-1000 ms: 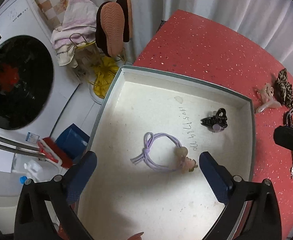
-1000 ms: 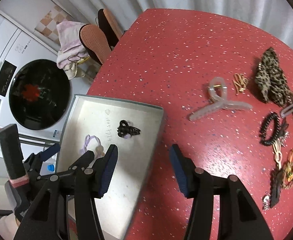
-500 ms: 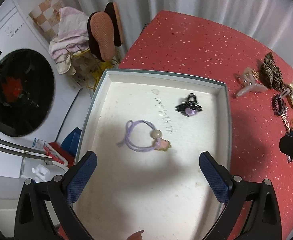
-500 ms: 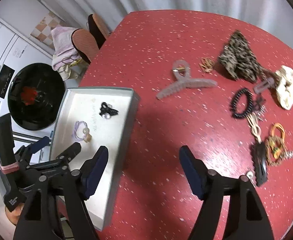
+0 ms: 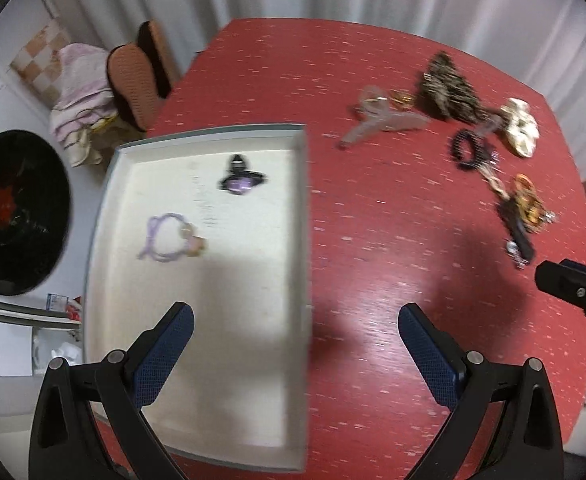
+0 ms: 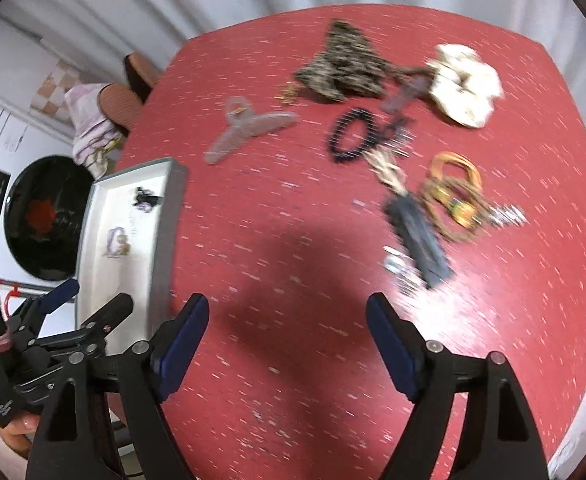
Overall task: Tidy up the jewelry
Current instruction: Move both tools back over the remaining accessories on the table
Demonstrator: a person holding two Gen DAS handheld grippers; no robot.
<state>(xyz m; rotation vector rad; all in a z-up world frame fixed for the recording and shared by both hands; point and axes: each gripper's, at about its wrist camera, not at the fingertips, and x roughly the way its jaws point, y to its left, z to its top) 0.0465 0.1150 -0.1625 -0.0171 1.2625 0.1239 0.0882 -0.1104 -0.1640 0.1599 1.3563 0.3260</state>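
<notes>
Your left tongs (image 5: 295, 344) are spread apart and grip nothing, hovering over the tray's (image 5: 304, 240) right rim and the red worktop (image 5: 373, 200). Your right tongs (image 6: 287, 334) are also apart and empty, above bare worktop. The tray sits at the worktop's left edge with a purple tie (image 5: 169, 236) and a black clip (image 5: 239, 178) inside. The rest lies loose at far right, well apart from the tray: claw clip (image 6: 249, 128), leopard scrunchie (image 6: 345, 64), cream scrunchie (image 6: 465, 84), black coil (image 6: 353, 134), orange ties (image 6: 453, 188). Both views are blurred.
</notes>
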